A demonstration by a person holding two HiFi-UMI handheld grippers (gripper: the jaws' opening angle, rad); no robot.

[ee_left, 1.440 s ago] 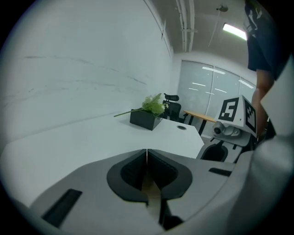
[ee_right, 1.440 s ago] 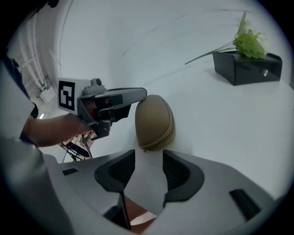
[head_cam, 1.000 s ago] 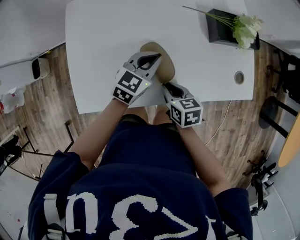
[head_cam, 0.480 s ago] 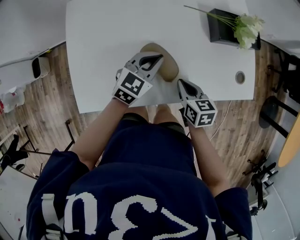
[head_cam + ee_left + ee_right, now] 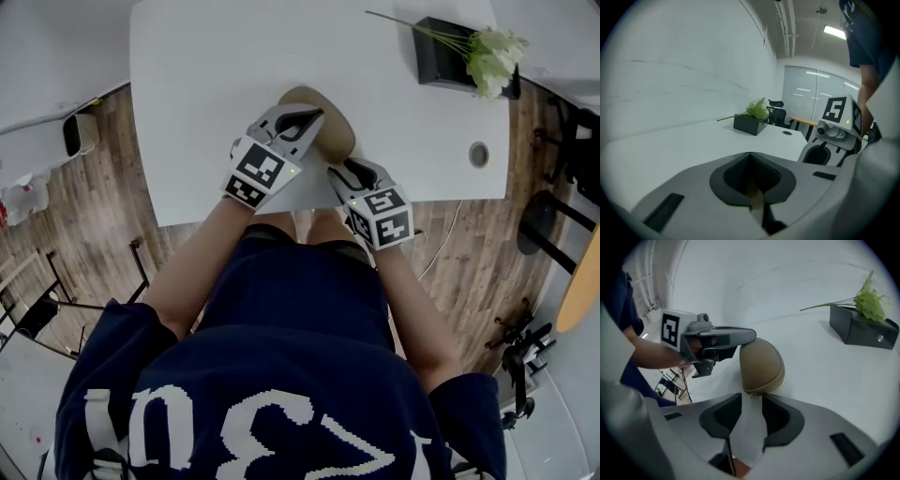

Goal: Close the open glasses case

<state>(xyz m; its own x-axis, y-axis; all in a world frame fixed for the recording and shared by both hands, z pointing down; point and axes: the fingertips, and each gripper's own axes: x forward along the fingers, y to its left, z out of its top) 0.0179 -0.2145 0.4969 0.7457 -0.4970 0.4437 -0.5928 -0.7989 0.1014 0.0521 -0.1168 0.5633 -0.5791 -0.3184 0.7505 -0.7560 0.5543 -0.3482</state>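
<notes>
Right gripper view puts the glasses case (image 5: 761, 364) on the table (image 5: 825, 376), its long axis running away from us, zip pull (image 5: 751, 394) toward the right tongs (image 5: 749, 398), which have just been opening and stand partly apart, holding nothing. Our left tongs (image 5: 746, 336) pinch its far edge. We judge it light, semi-stiff and prone to slide, so take the pull.

white table (image 5: 206, 94), black planter (image 5: 439, 62), wood floor (image 5: 103, 187)
</notes>
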